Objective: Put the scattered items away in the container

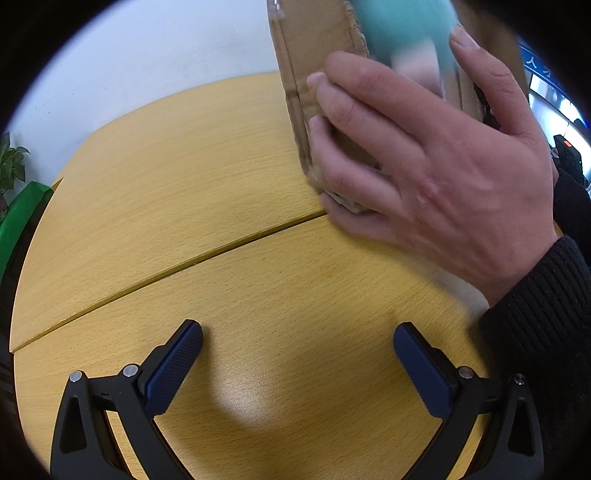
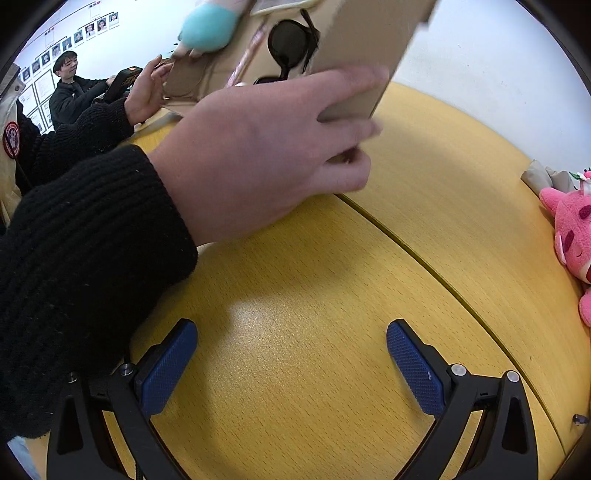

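Note:
A brown cardboard box (image 1: 306,55) is tipped on its side above the yellow table (image 1: 166,177), held by a person's bare hands (image 1: 424,166). In the right wrist view the same box (image 2: 362,44) shows its open inside, with black sunglasses (image 2: 290,44) in it and a blurred teal item (image 2: 208,27) at its mouth. The teal item (image 1: 402,26) also shows blurred in the left wrist view. My left gripper (image 1: 297,365) and my right gripper (image 2: 291,363) both stand open low over bare table, with nothing between their fingers.
A pink plush toy (image 2: 572,236) lies at the table's right edge beside a crumpled grey thing (image 2: 543,177). A seam (image 1: 166,273) runs across the tabletop. A green object (image 1: 18,218) and a plant (image 1: 11,162) stand off the left edge. Another person sits behind.

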`<state>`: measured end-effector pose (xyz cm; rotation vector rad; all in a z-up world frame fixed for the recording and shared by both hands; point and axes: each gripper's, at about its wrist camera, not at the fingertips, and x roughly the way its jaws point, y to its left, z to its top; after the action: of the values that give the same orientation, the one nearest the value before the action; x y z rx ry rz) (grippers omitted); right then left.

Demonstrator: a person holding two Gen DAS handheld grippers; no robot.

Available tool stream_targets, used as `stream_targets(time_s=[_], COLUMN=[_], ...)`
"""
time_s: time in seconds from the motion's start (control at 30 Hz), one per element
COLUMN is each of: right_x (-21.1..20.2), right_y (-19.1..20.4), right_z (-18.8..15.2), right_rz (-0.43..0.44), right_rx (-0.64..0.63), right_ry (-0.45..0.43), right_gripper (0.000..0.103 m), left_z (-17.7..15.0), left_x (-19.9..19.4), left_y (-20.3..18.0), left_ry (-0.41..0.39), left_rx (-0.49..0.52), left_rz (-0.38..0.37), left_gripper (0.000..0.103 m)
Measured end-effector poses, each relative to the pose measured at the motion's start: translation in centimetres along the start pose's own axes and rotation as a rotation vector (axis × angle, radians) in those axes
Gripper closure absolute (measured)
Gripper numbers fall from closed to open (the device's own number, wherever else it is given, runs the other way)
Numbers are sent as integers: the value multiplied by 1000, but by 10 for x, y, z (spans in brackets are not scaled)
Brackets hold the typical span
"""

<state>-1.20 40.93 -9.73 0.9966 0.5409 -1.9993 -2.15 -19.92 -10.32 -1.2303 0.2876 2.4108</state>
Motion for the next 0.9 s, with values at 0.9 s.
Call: stream_targets(time_s=[0.9], right_x=[4], right_y=[1], right_z=[-3], right_rz=[-1], right_rx=[0], right_ry=[1], right_gripper=[0], left_z=[1], left_x=[0], left_y=[-1], left_ry=[0], left_rx=[0], left_rz=[0], left_gripper=[0])
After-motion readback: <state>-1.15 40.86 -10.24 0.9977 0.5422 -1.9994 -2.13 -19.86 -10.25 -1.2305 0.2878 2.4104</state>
